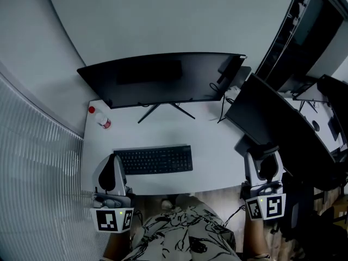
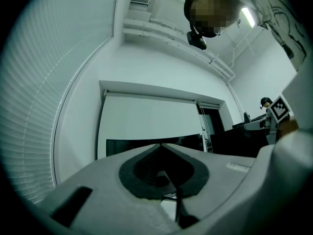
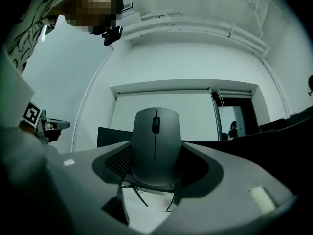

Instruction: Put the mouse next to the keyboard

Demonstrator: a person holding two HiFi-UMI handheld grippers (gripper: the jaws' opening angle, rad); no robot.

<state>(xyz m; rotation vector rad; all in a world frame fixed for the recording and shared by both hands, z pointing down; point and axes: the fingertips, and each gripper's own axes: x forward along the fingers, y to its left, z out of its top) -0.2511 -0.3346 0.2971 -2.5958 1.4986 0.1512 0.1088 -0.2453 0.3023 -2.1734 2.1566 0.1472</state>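
Grey mouse (image 3: 155,146) in right gripper (image 1: 265,170)

mouse (image 3: 155,146): indistinct in head view | person's torso (image 1: 179,235): cut off below

You are working in an office. The white worktop (image 1: 217,140) carries a wide curved monitor (image 1: 163,80) with a black keyboard (image 1: 154,160) near its foot, and a second dark screen (image 1: 266,118) stands angled at the right end. Farther right, more desks (image 1: 321,99) hold dark equipment. Ribbed blinds (image 1: 38,162) run along your left, and a strip light (image 2: 248,17) glows on the white ceiling.
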